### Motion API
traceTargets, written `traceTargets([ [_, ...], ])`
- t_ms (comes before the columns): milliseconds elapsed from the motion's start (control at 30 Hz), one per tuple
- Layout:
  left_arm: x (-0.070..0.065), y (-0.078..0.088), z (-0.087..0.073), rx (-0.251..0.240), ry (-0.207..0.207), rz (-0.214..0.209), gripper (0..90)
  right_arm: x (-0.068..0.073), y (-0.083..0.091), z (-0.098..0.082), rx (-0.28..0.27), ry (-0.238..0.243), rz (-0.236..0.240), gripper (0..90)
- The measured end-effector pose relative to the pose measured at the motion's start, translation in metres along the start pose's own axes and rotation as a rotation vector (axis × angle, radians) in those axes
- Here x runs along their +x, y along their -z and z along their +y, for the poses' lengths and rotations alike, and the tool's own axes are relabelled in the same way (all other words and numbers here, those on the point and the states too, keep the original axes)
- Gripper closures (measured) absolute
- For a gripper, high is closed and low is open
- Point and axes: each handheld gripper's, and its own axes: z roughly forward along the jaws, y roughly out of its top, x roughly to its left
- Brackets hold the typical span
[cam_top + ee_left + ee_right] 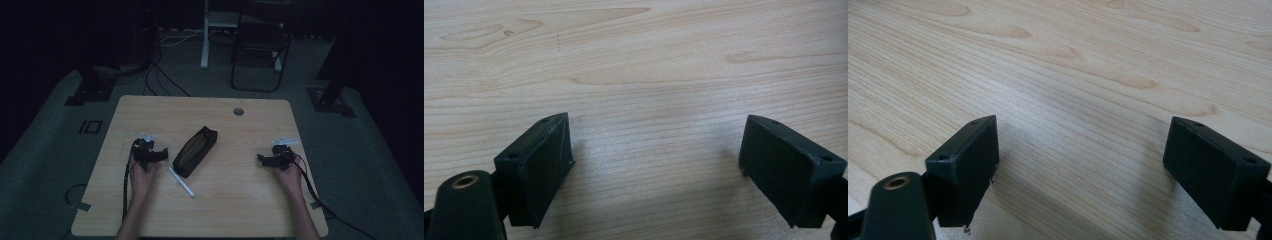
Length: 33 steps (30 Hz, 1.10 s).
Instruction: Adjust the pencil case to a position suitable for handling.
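The person's two forearms came in from the six o'clock edge of the counter (235,210). The left tool (161,154) rested at about nine o'clock, its jaws wide apart with only bare wood between them. The right tool (262,160) sat at about three o'clock, also open and holding nothing. Nearer the middle, a white pen (182,182) lay on the counter, just beside the near end of a black pencil case (195,151), which lay slanted toward one o'clock, its long top seemingly open. Judging from this, nothing was gripped yet: the pen was probably still to be picked up and put in the case.
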Motion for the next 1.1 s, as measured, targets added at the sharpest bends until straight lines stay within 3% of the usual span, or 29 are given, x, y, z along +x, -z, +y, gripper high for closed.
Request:
traceTargets([
  [167, 0.0, 0.0, 0.0, -0.001, 0.004, 0.003, 14.2, 0.0, 0.0, 0.0, -0.001, 0.001, 0.001, 15.2],
  [300, -0.005, 0.001, -0.001, -0.002, 0.038, 0.035, 14.3, 0.0, 0.0, 0.0, -0.001, 0.002, 0.003, 15.3],
  [500, -0.003, 0.002, 0.0, 0.009, 0.025, 0.021, 15.0, 0.001, 0.001, -0.001, -0.001, 0.001, 0.002, 15.1],
  [633, -0.003, 0.008, 0.001, 0.024, 0.026, 0.018, 32.4, 0.001, 0.001, -0.001, -0.001, 0.0, 0.003, 15.1],
  [767, -0.004, 0.009, 0.002, 0.032, 0.027, 0.017, 35.1, 0.002, 0.001, -0.001, 0.0, 0.0, 0.001, 15.2],
  [867, -0.003, 0.011, 0.003, 0.046, 0.027, 0.015, 44.5, 0.002, 0.001, -0.001, -0.001, 0.0, 0.002, 15.2],
  [933, -0.002, 0.015, 0.001, 0.049, 0.049, -0.023, 46.5, 0.002, 0.001, -0.001, -0.001, -0.001, 0.002, 15.2],
  [1100, -0.008, 0.029, -0.001, 0.015, 0.05, -0.046, 46.4, 0.002, 0.001, -0.001, -0.001, 0.0, 0.002, 15.2],
])
